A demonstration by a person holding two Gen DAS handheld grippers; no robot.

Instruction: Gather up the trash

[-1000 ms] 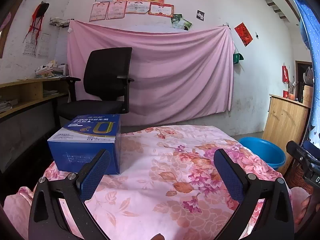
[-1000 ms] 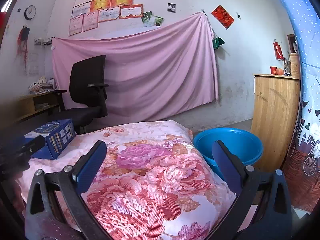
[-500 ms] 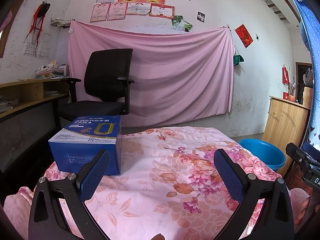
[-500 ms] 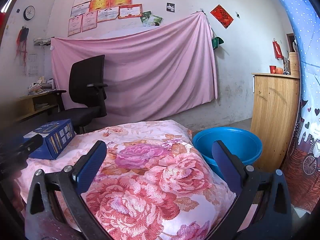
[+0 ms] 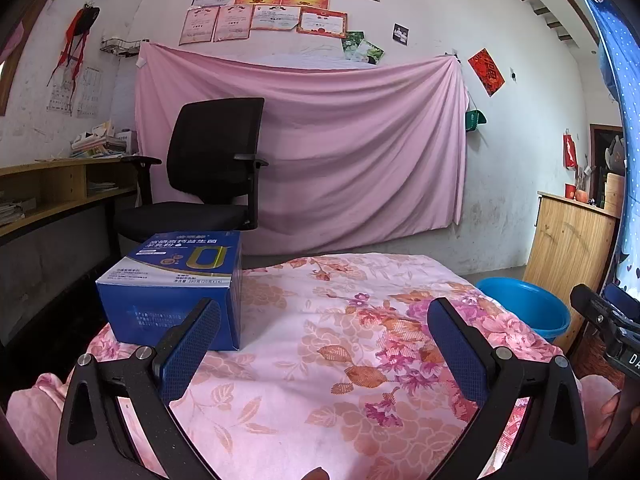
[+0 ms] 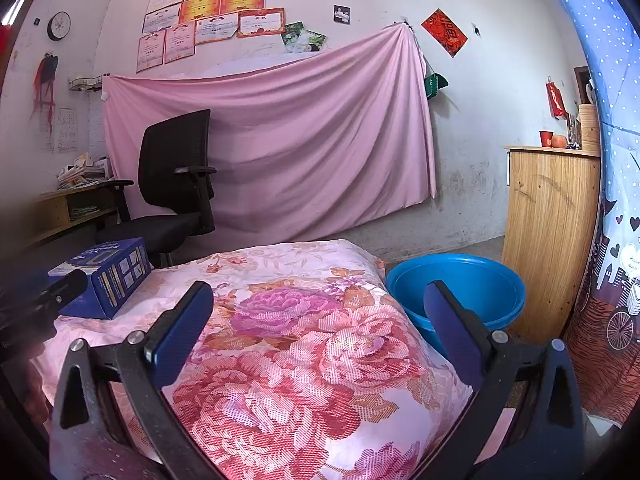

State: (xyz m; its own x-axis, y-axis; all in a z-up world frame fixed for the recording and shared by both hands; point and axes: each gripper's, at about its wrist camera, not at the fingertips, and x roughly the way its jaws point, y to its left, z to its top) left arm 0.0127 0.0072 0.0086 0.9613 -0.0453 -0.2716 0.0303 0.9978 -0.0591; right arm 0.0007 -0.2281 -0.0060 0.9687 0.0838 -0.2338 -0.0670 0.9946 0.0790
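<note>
— Barely anything has moved since a second ago: in the left wrist view the blue box (image 5: 176, 284) sits a touch higher and nearer the left finger pad, and the right wrist view has hardly shifted at all.

— How does the left gripper (image 5: 324, 316) stand?

— Its jaws are spread wide with nothing between them but the flowered cloth (image 5: 320, 360). The left pad overlaps the box's lower right corner in the picture, but whether it touches I cannot tell.

— And the right gripper (image 6: 318, 302)?

— Also spread wide, holding nothing. It hangs over the big pink roses printed on the cloth, low in the centre of its frame.

— Where is the box?

— It lies flat on the cloth, left of centre in the left wrist view, printed face upward. In the right wrist view the same box (image 6: 106, 276) shows at the left edge, partly behind the dark tip of the other tool.

— What about somewhere for trash?

— A blue basin (image 6: 460, 292) stands on the floor just beside the cloth's right edge, right of centre in the right wrist view, in front of a wooden cabinet (image 6: 552, 232). It looks open at the top; I cannot see its bottom.

— Anything behind?

— A black office chair (image 5: 208, 176) stands in front of a pink sheet (image 5: 340, 152) hung on the wall.
</note>
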